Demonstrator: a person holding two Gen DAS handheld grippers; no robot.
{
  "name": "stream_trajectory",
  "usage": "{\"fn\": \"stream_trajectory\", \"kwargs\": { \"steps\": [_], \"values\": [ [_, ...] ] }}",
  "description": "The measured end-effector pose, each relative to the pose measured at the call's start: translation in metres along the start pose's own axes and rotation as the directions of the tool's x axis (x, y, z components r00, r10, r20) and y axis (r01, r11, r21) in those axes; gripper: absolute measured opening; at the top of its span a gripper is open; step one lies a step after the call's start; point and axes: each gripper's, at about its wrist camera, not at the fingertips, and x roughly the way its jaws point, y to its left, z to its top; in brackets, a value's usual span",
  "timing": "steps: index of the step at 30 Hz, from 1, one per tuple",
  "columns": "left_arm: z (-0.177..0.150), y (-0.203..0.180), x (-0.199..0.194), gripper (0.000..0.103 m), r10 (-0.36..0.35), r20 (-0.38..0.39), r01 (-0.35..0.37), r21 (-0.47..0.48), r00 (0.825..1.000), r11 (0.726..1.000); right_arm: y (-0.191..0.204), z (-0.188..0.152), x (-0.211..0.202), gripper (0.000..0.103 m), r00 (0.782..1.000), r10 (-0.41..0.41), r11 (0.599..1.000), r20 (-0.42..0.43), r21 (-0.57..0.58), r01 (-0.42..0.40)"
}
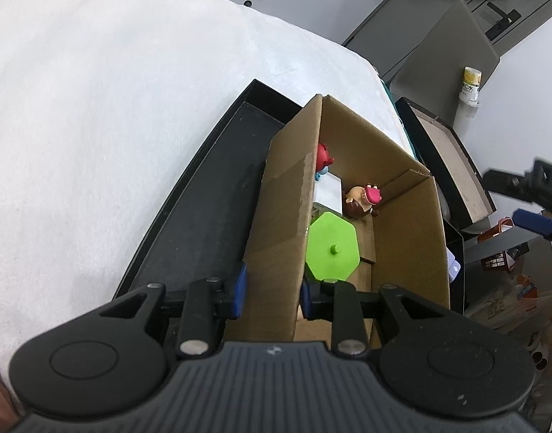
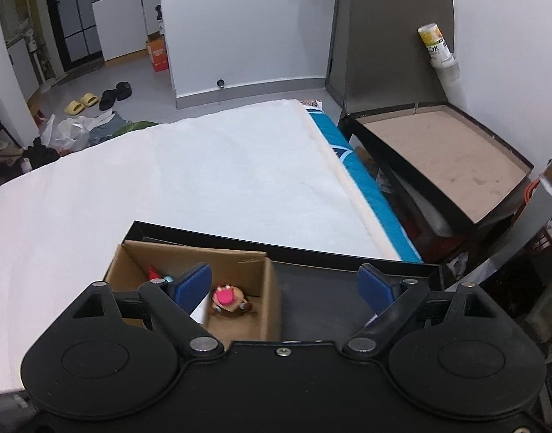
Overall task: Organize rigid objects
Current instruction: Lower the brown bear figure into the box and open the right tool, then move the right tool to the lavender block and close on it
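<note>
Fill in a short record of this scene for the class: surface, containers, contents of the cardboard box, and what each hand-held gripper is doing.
surface: white cloth
containers: cardboard box standing in black tray
box contents: green lid, pink-hatted figure, red figure, white block
left hand-held gripper: shut on the box's side wall
right hand-held gripper: open, holding nothing, above the box and tray

My left camera looks steeply down, close over the cardboard box [image 1: 348,187], bed toward ten o'clock. My right camera sits a bit higher, facing across the bed; the box [image 2: 189,270] lies at seven o'clock, seen by both.
</note>
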Motion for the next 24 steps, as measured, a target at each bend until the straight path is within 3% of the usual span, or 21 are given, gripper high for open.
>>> {"fn": "stream_trajectory", "kwargs": {
  "steps": [13,24],
  "values": [
    [-0.001,-0.007,0.002,0.027,0.018,0.003,-0.018,0.015,1.0,1.0,-0.041,-0.01,-0.013,0.087,1.0,-0.018,0.995,-0.003,-0.096,0.018],
    [-0.001,-0.008,0.006,0.027,0.025,-0.001,-0.025,0.013,1.0,1.0,-0.061,-0.022,0.005,0.084,0.996,-0.049,0.98,-0.072,-0.198,0.033]
  ]
}}
